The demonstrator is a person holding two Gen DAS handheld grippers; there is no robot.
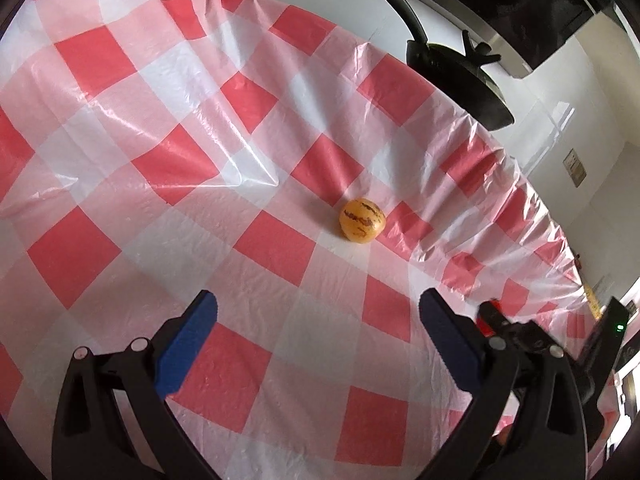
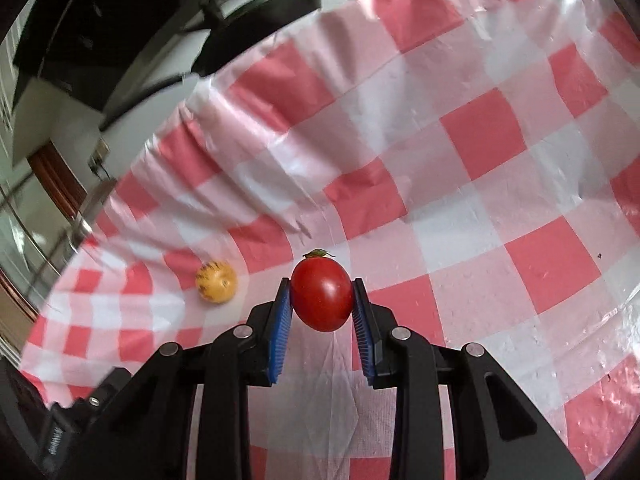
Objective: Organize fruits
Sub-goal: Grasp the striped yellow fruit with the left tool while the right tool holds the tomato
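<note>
Altogether two fruits are showing: one red tomato [image 2: 322,295] and one small yellow-orange melon-like fruit [image 1: 363,221], which is also appearing in the right wrist view [image 2: 216,281]. Two grippers are working over a red-and-white checked plastic tablecloth [image 1: 132,152].

The right gripper [image 2: 322,300] is clamping the tomato between its blue pads [image 2: 280,320], one pad pressing each side. The tomato is looking smooth, glossy and egg-shaped, with a small green stem at its far end and a bright highlight on its skin. It is sitting at the fingertips, above a pale square of the cloth.

The left gripper [image 1: 318,320] is standing wide apart with nothing between its blue pads [image 1: 186,346]. The yellow fruit is lying on the cloth ahead of it, near the crinkled far edge, round, with dark brownish streaks along its skin.

One black pan [image 1: 468,80] with a long handle is resting beyond the cloth's edge, partly cut off. In the right wrist view the left side is blurring, so the background there is hard to make out. A red-and-black piece beside the left gripper's right finger is too hidden to identify.
</note>
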